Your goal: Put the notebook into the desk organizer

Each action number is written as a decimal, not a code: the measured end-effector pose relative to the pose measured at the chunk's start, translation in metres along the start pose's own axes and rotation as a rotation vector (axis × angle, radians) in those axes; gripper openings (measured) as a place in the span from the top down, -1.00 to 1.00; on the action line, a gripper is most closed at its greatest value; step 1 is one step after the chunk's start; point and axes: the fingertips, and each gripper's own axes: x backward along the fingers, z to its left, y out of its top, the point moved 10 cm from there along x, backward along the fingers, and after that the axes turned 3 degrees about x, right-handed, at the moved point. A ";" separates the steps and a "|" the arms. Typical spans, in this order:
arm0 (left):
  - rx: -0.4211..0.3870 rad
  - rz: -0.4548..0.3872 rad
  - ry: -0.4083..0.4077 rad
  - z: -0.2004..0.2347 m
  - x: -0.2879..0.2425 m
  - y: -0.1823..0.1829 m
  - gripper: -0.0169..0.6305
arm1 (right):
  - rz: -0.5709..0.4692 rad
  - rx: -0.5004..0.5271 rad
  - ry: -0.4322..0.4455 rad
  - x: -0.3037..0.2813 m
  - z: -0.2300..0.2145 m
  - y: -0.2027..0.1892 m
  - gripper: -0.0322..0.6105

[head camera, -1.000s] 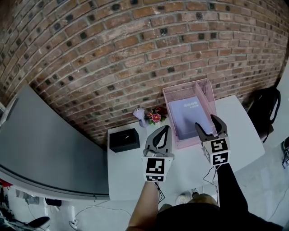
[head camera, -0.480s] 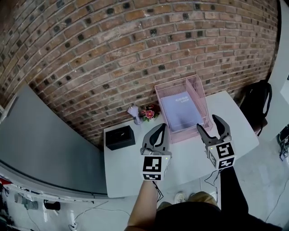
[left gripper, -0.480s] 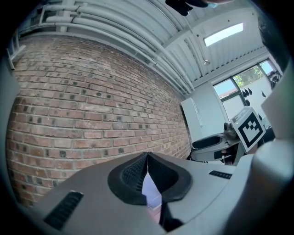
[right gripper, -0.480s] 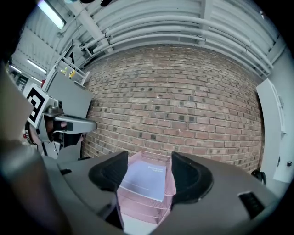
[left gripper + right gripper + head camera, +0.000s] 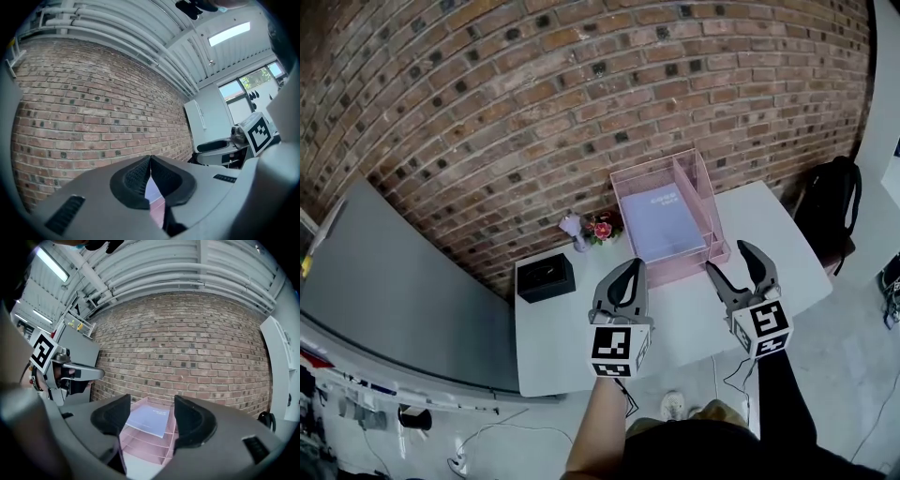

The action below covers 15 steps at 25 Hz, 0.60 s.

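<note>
A pale lilac notebook (image 5: 663, 221) lies flat in the top tray of the pink wire desk organizer (image 5: 718, 253), which stands at the back of the white table (image 5: 675, 319) against the brick wall. The right gripper view shows the same notebook (image 5: 150, 420) inside the organizer (image 5: 140, 446), straight ahead between the jaws. My left gripper (image 5: 630, 277) is held above the table's middle, jaws shut with nothing in them. My right gripper (image 5: 739, 265) hovers just in front of the organizer, jaws open and empty.
A black box (image 5: 546, 277) sits at the table's back left corner. A small flower bunch (image 5: 600, 229) and a little lilac figure (image 5: 573, 228) stand by the wall left of the organizer. A black chair (image 5: 827, 208) is off the table's right end.
Both grippers have drawn back toward me and away from the organizer, and the view has pulled back so the table looks farther off. The notebook stays in the tray.
</note>
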 end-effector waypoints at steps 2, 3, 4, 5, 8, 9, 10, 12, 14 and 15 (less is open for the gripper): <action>-0.002 0.006 0.014 -0.013 0.006 -0.001 0.90 | -0.010 0.003 0.012 0.011 -0.002 -0.002 0.01; -0.002 0.008 0.022 -0.019 0.010 -0.002 0.90 | -0.014 0.005 0.022 0.017 -0.003 -0.003 0.01; -0.003 0.010 0.029 -0.025 0.014 -0.003 0.90 | -0.016 0.008 0.037 0.022 -0.003 -0.005 0.02; -0.005 0.014 0.035 -0.031 0.018 -0.005 0.90 | -0.018 0.011 0.050 0.027 -0.003 -0.007 0.02; -0.020 0.024 0.053 -0.046 0.031 -0.006 0.90 | -0.032 0.016 0.046 0.043 -0.004 -0.010 0.38; -0.022 0.024 0.061 -0.050 0.035 -0.006 0.90 | -0.042 0.018 0.041 0.048 -0.004 -0.010 0.52; -0.024 0.023 0.071 -0.053 0.040 -0.005 0.90 | -0.053 0.017 0.041 0.053 -0.005 -0.009 0.71; -0.027 0.019 0.090 -0.058 0.048 -0.004 0.90 | -0.077 0.003 0.058 0.061 -0.005 -0.007 0.83; -0.029 0.018 0.106 -0.064 0.055 -0.003 0.90 | -0.092 -0.006 0.076 0.067 -0.005 -0.004 0.83; -0.031 0.018 0.115 -0.067 0.058 -0.002 0.90 | -0.098 -0.005 0.080 0.069 -0.005 -0.004 0.83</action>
